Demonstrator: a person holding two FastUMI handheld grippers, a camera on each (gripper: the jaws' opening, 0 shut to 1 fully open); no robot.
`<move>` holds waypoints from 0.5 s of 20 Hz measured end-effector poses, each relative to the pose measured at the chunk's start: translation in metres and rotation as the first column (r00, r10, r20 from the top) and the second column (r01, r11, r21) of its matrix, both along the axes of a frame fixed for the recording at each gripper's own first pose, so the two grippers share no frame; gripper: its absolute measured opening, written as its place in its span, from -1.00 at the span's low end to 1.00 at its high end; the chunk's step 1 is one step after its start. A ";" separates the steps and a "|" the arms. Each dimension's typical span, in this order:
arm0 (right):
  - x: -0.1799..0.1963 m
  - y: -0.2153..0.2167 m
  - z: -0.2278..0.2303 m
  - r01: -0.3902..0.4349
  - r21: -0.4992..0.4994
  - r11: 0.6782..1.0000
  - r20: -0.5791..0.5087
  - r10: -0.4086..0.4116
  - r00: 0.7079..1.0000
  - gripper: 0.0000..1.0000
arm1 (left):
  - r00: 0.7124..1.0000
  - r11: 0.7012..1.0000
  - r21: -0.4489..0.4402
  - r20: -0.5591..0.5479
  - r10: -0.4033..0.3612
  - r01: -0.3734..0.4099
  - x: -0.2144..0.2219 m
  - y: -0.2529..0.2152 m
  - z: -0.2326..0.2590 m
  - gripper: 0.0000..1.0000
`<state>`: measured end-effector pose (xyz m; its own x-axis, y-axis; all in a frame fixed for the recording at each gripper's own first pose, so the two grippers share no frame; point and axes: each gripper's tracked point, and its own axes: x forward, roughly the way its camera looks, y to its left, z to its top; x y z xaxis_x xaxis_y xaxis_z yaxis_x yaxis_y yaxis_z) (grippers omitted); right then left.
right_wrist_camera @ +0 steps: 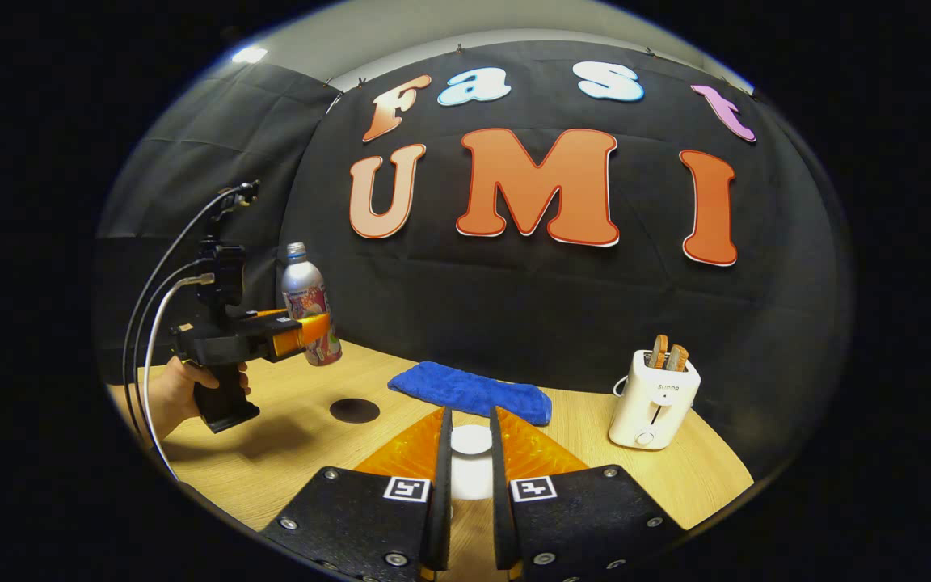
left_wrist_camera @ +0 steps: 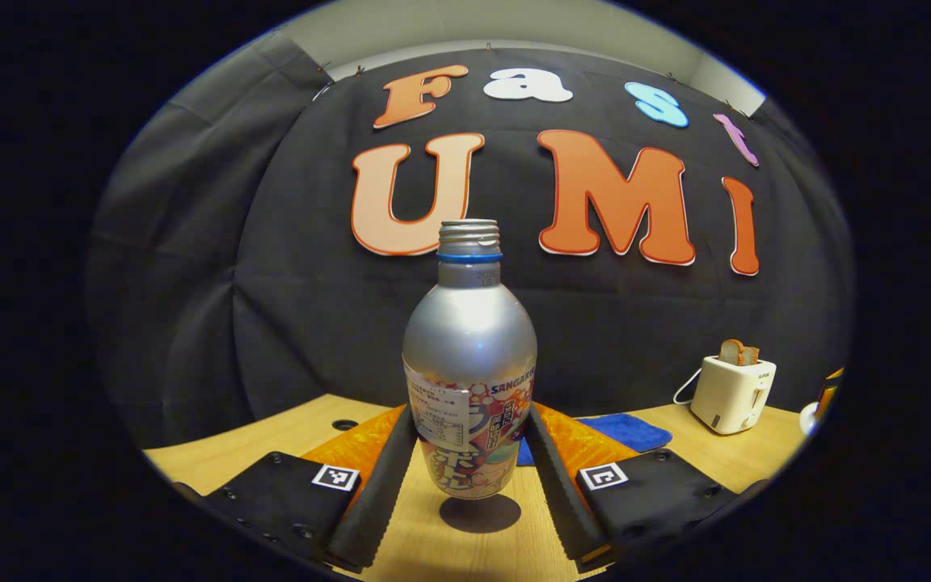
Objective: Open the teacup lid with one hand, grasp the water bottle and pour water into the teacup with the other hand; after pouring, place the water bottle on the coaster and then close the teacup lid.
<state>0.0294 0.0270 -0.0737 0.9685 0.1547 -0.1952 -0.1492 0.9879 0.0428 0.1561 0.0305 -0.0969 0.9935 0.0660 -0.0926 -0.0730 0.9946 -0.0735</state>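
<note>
Left gripper view: the left gripper [left_wrist_camera: 469,453] pinches the bottle [left_wrist_camera: 469,364], lifted above the table [left_wrist_camera: 465,550], while the right gripper [right_wrist_camera: 469,477] clamps the lid [right_wrist_camera: 471,440]; I judge pouring is next, tilting over the cup.

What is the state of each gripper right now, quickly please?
Left gripper: closed on the water bottle, held above the table.
Right gripper: nearly closed around a white object; whether the fingers press on it cannot be told.

One water bottle [left_wrist_camera: 469,356], one toaster [right_wrist_camera: 653,398], one blue towel [right_wrist_camera: 472,390], one coaster [right_wrist_camera: 354,410]
</note>
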 end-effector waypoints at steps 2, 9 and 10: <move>0.002 0.001 -0.003 -0.004 0.006 1.000 -0.007 0.004 1.000 -0.56 | 0.999 0.999 -0.034 -0.047 -0.017 0.015 0.010 -0.001 -0.018 0.67; 0.010 0.003 -0.013 -0.010 0.012 1.000 -0.031 0.010 0.999 -0.55 | 0.985 0.998 -0.052 -0.165 -0.042 0.034 0.032 -0.006 -0.069 0.67; 0.010 0.003 -0.015 -0.012 0.013 1.000 -0.036 0.012 0.999 -0.55 | 0.982 0.998 -0.055 -0.182 -0.048 0.038 0.034 -0.009 -0.077 0.67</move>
